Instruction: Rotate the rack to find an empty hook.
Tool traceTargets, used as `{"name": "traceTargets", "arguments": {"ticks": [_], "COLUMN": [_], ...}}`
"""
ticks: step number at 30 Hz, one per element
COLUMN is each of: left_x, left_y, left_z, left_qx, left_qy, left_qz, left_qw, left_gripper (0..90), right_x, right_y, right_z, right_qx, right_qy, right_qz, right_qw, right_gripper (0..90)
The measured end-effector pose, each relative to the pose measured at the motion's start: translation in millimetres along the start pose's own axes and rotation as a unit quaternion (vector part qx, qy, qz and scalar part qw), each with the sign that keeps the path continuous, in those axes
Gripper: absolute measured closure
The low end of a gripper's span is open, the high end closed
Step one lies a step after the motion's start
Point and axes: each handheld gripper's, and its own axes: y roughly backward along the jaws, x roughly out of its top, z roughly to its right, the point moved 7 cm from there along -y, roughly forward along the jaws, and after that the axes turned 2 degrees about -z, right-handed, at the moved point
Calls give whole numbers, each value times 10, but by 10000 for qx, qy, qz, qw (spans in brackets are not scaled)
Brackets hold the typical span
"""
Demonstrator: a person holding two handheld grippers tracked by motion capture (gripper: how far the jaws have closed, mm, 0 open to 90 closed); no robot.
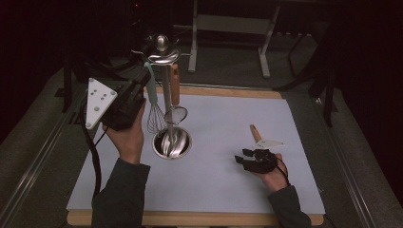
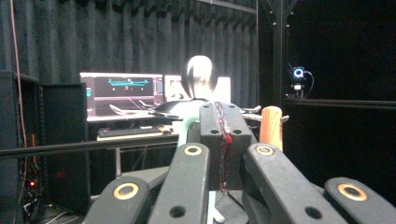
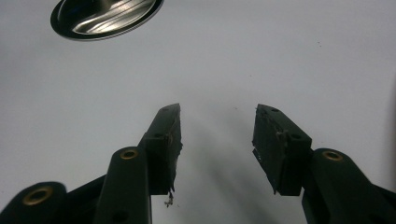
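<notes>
Progress looks about halfway to me: my left gripper (image 1: 138,97), pressed together, pinches the mint whisk handle (image 1: 151,85) up at the utensil stand (image 1: 164,52), while my right gripper (image 1: 247,156) rests spread and empty beside the untouched wooden-handled spatula (image 1: 262,139).

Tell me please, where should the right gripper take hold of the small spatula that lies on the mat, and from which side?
Grip the spatula by its wooden handle, coming down from above with the jaws across its width. It lies flat on the mat, and the handle looks thicker and rounder than the thin white blade, which probably gives little to pinch. The right gripper is open just beside it.
</notes>
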Motion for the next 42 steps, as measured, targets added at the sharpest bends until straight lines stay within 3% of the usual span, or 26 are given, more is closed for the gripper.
{"name": "traceTargets", "arguments": {"ticks": [10,27,36,42], "left_x": [4,6,8,3], "left_y": [-5,-52,-110,-161], "left_z": [-25,-255,-357,-420], "left_qx": [32,373,457,554], "left_qy": [-26,-69,-32,-127], "left_qz": [-1,-148,-219,-324], "left_qw": [10000,9992,9987,9979], "left_gripper": [898,899,899,899], "right_x": [0,-3,-4,-4], "right_y": [8,11,15,17], "right_z": [5,16,19,21], "right_qx": [-7,-8,-12,-13], "right_qy": [1,-1,-15,-20], "right_qz": [-1,-3,-6,-4], "right_qw": [10000,10000,10000,10000], "right_gripper": [516,516,516,516]}}
